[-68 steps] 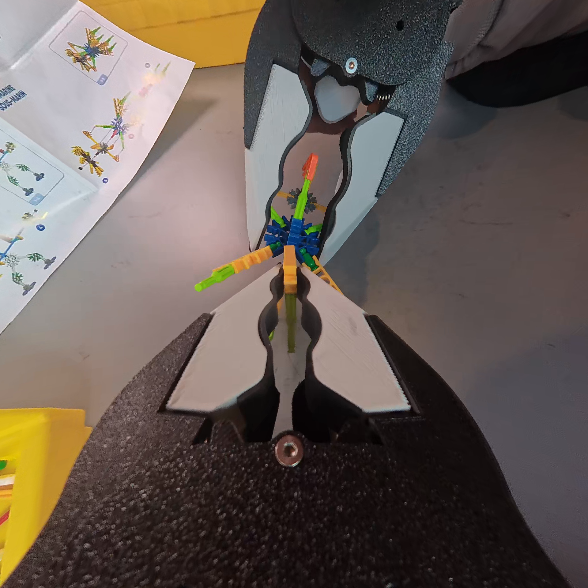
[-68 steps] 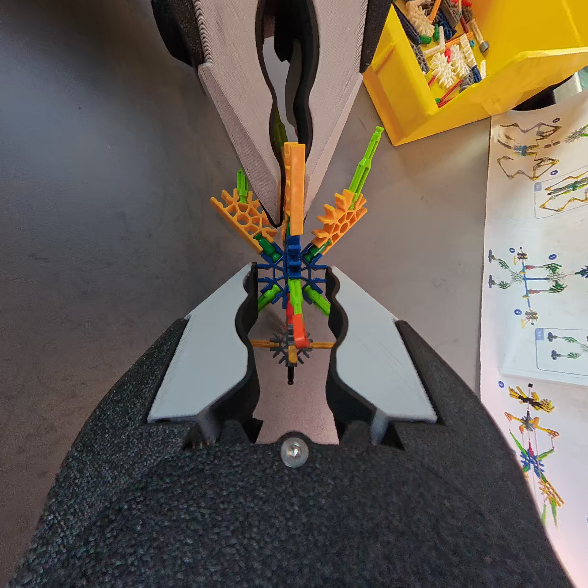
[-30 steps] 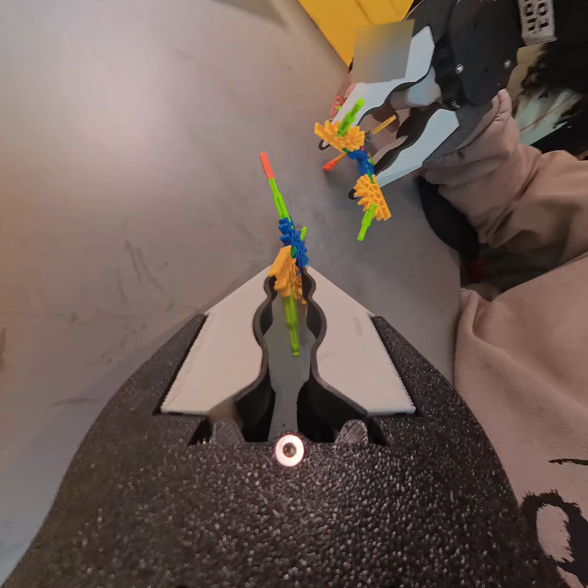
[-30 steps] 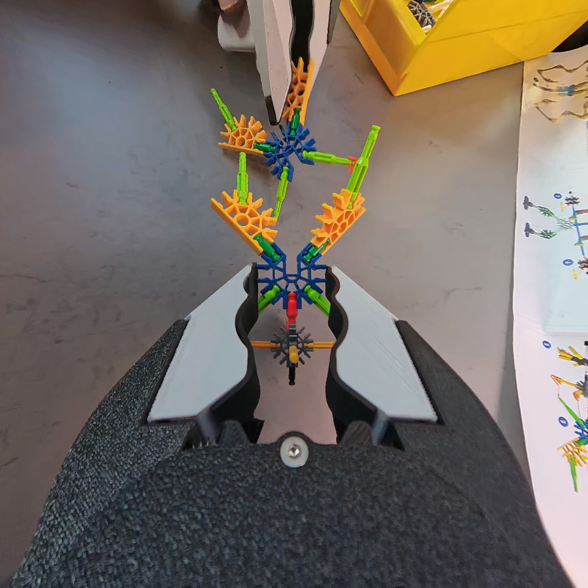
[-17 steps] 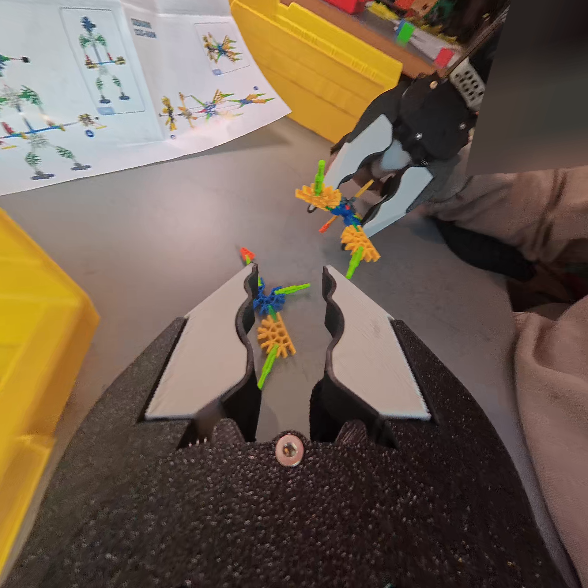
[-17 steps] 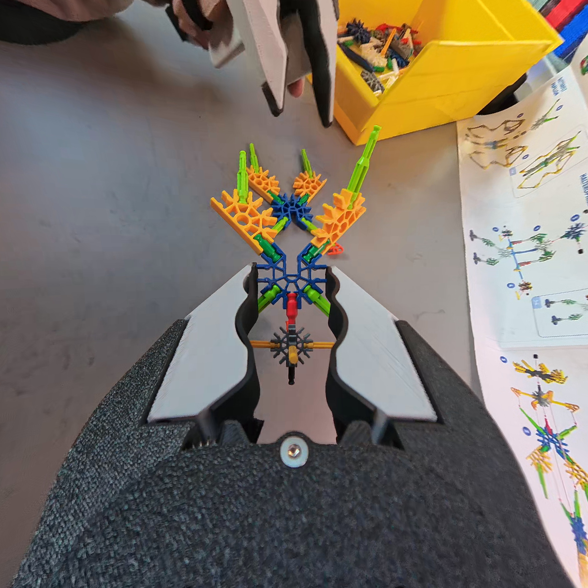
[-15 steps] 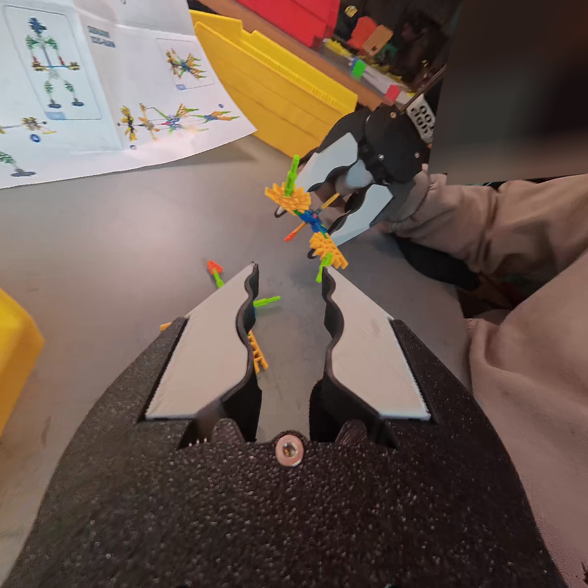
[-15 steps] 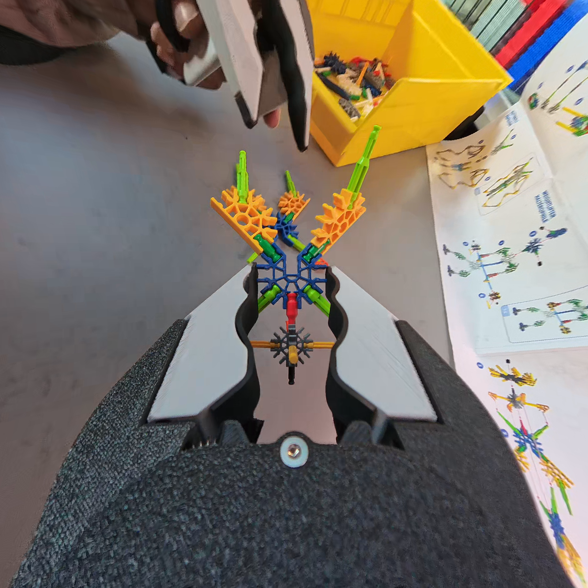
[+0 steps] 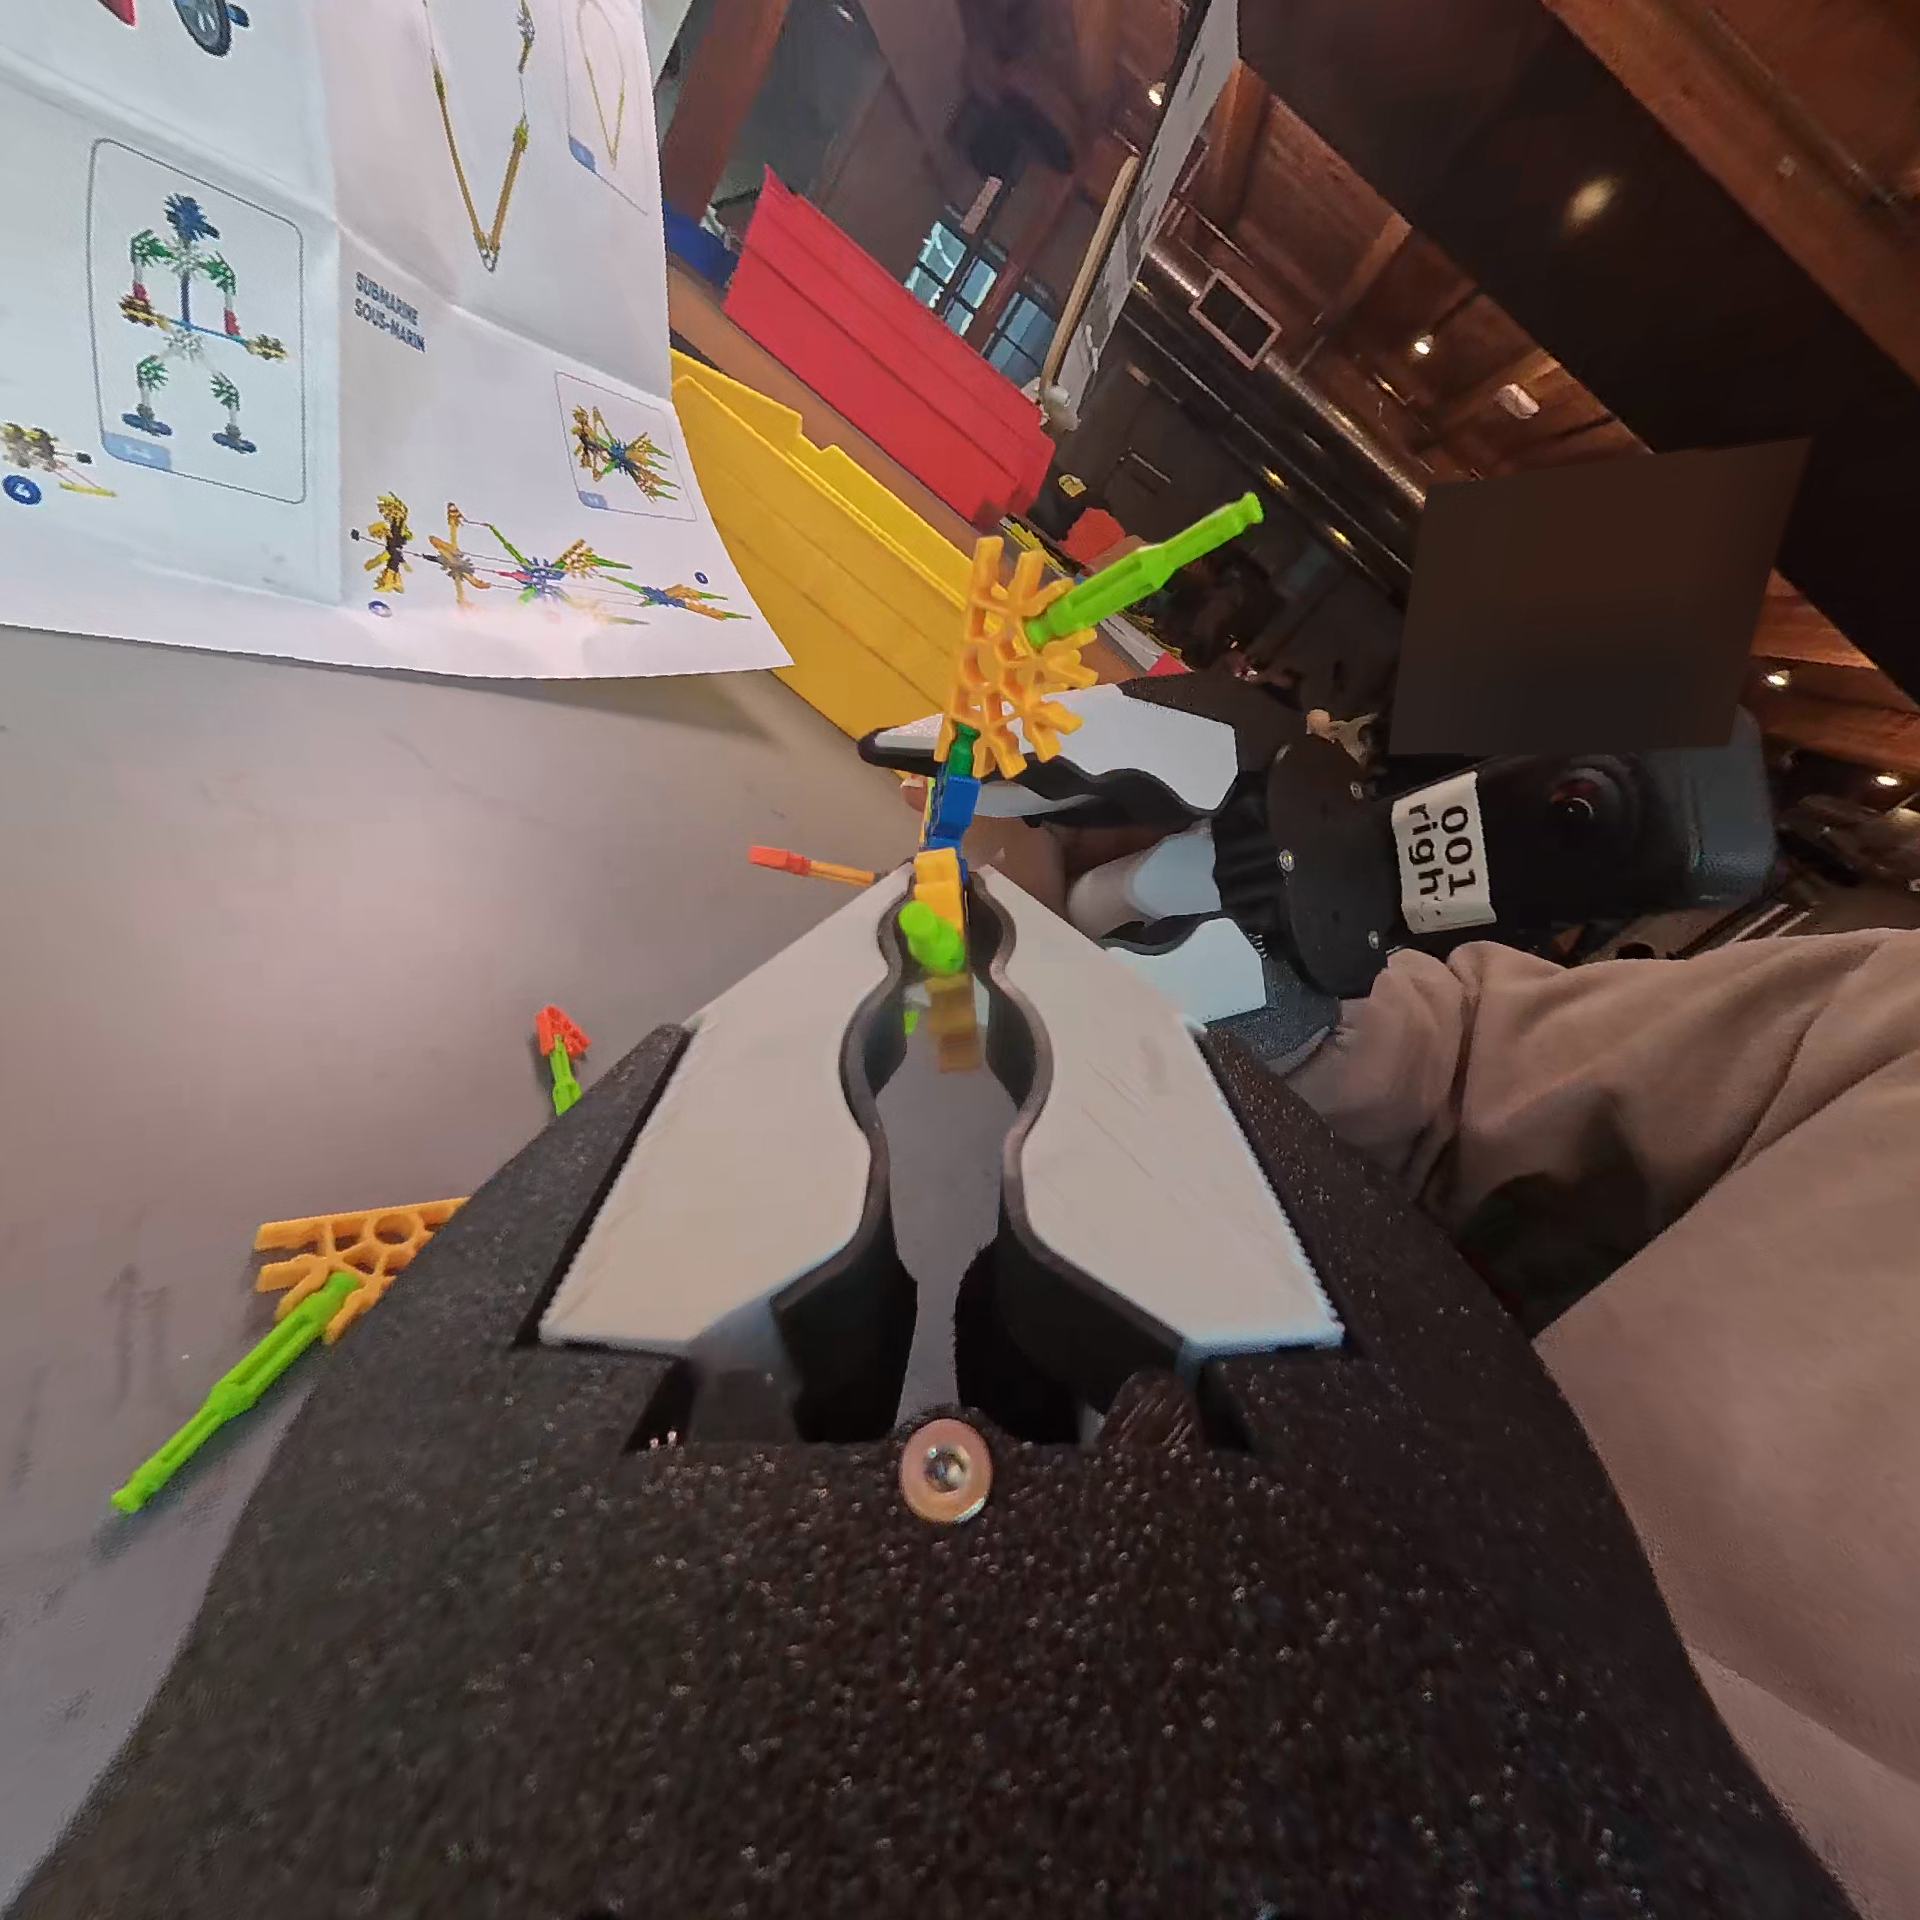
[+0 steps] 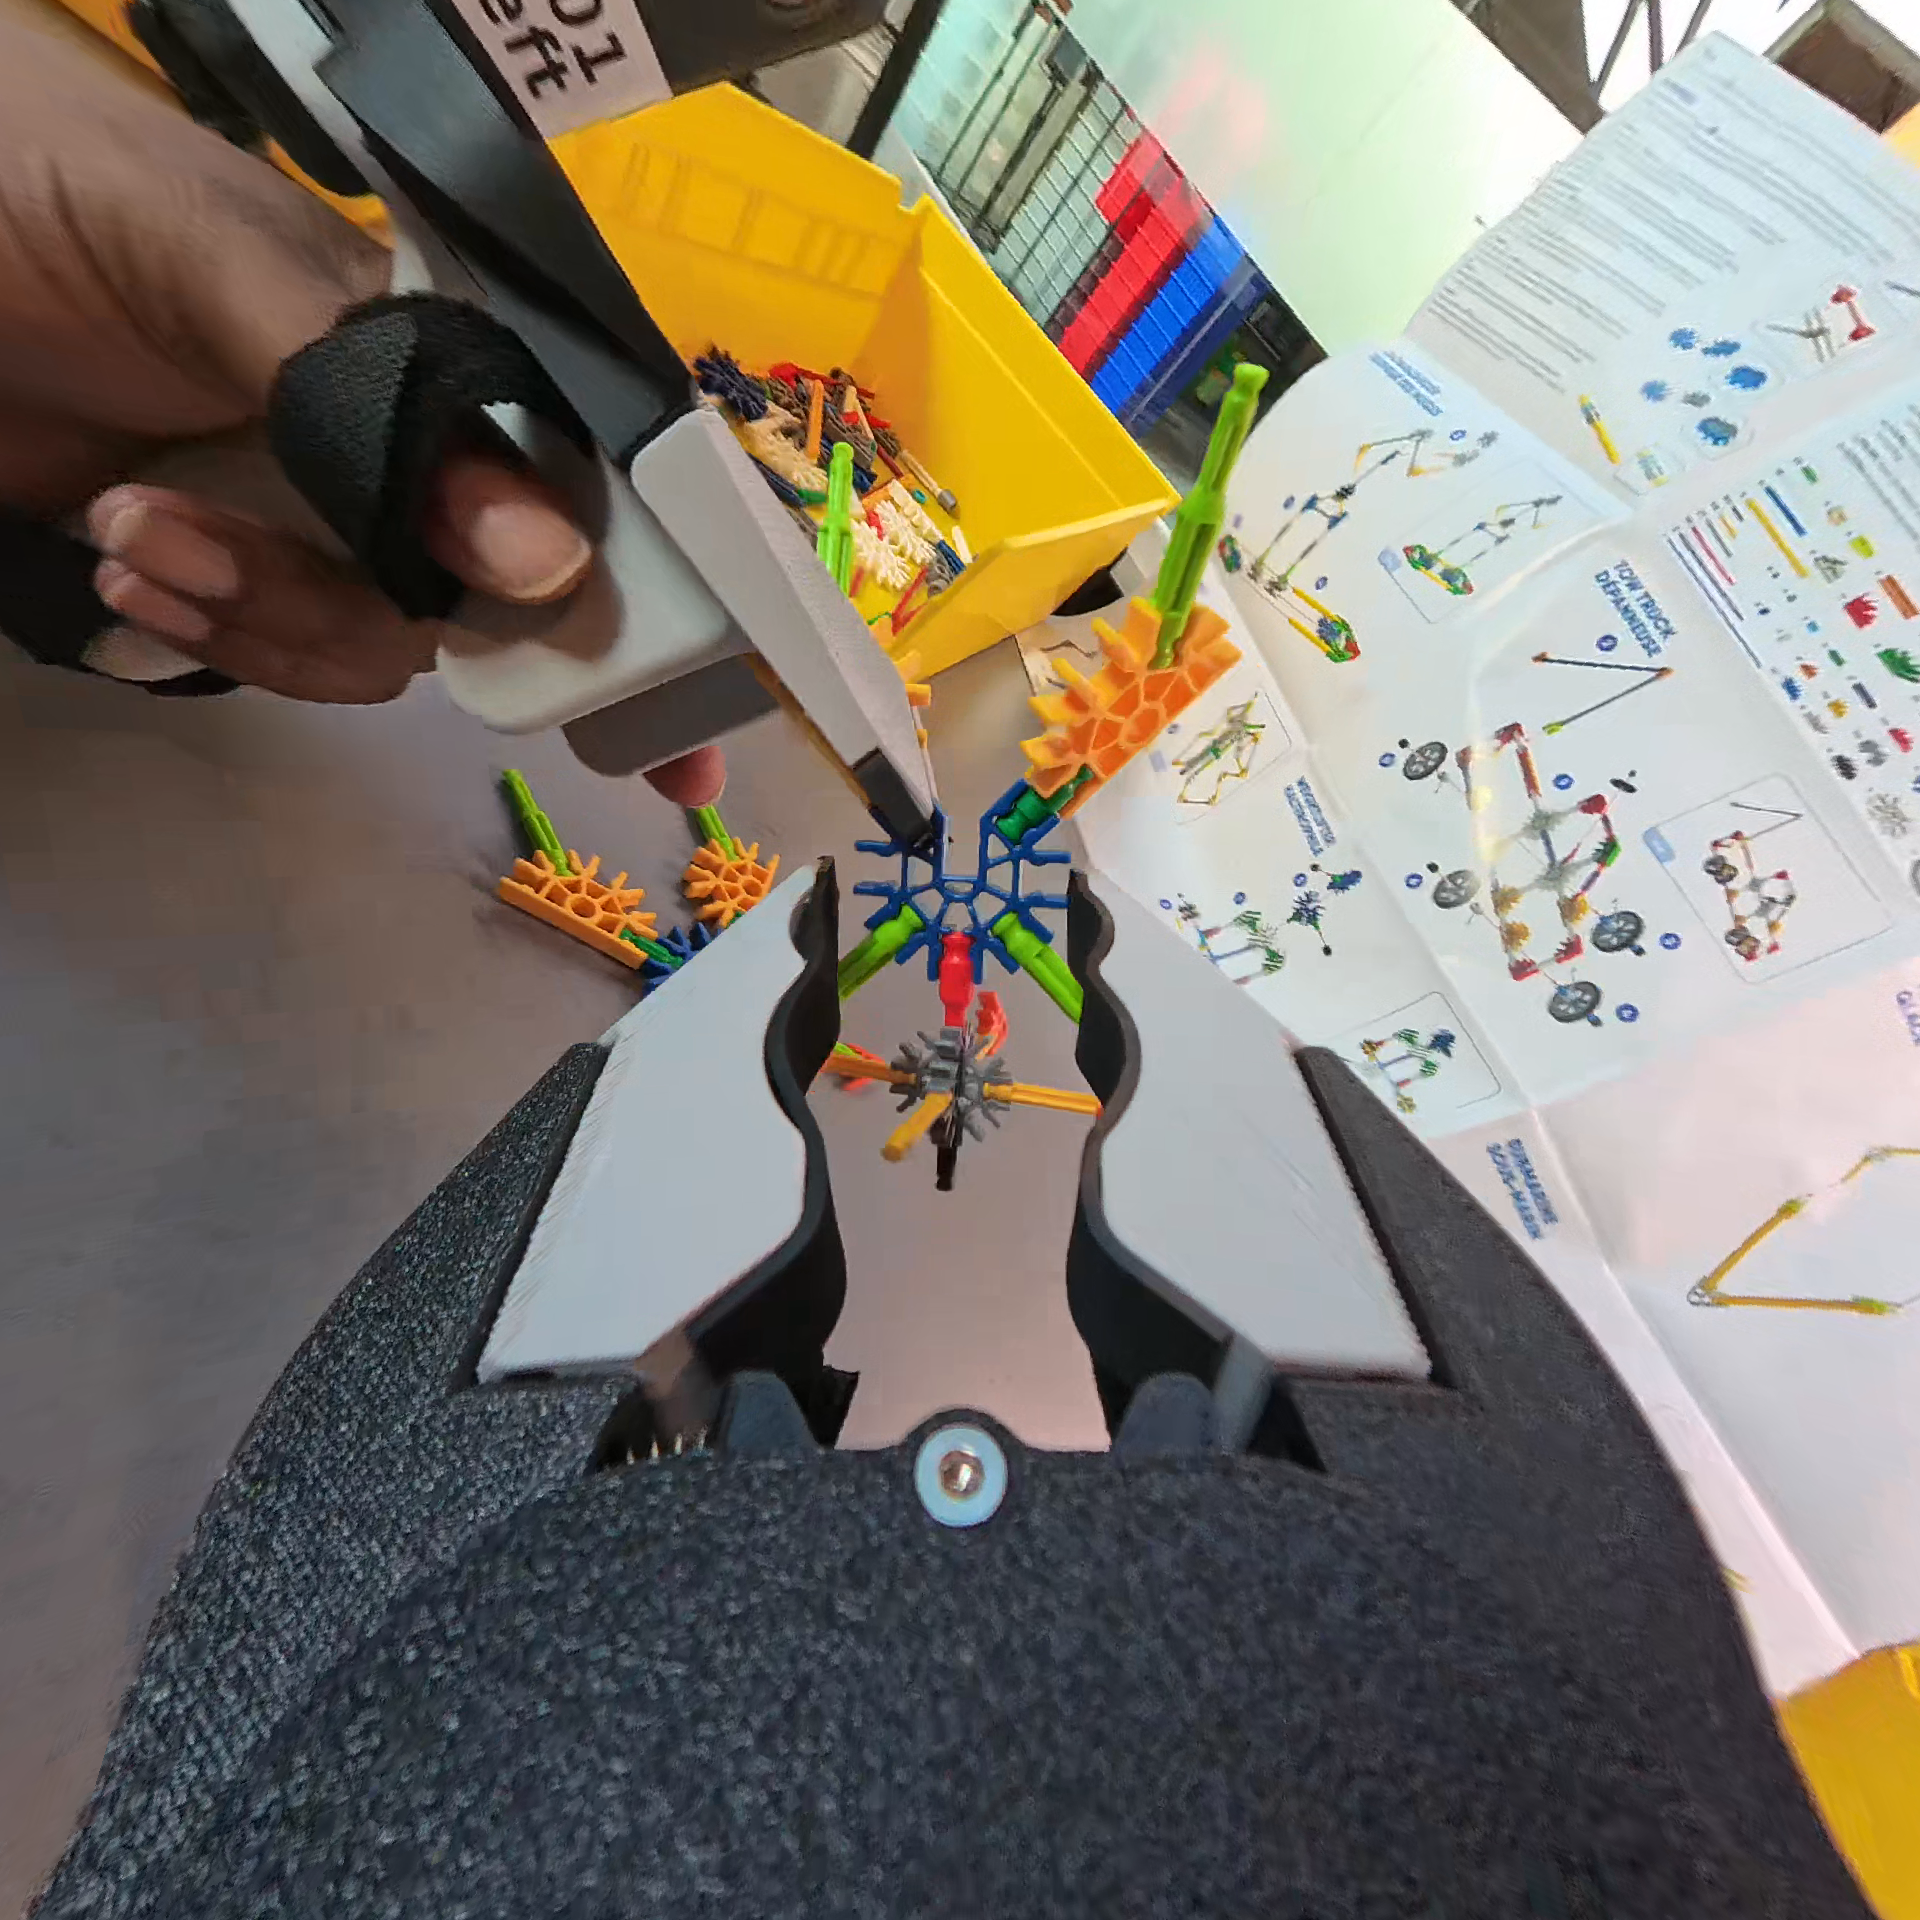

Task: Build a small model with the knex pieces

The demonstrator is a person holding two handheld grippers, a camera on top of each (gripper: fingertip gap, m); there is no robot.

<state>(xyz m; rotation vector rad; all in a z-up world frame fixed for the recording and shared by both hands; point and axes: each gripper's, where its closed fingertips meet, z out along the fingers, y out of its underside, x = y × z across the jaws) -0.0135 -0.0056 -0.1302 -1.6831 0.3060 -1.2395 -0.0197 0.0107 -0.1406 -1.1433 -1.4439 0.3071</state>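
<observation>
Rod-and-connector model (image 10: 1132,696) is up off the table, blue hub caught between the fingers of my right gripper (image 10: 948,894), jaws part-way closed with the green rods bearing on their inner walls. Change noted: the left gripper (image 9: 940,894) was open over the table half a second back, with the smaller sub-assembly (image 10: 623,904) lying loose under it. It has now crossed over and closed on the model's near-side orange connector (image 9: 940,883), so both tools grip the one model. The sub-assembly is left flat on the grey table (image 10: 260,987), beside my right gripper's left finger and on the near side of the yellow parts bin (image 10: 1039,416). The instruction sheet (image 10: 1558,727) is spread along the table's right side. Hard to make out: the pinched connector is nearly swallowed by the left fingers, showing only an orange sliver and a green rod stub in the left wrist view. The right wrist view shows just the left fingertip against the hub. The sub-assembly's blue hub is half hidden behind my right finger, and in the left view its body is cut off by the gripper housing. A person's hand (image 10: 312,540) works the left handle.
</observation>
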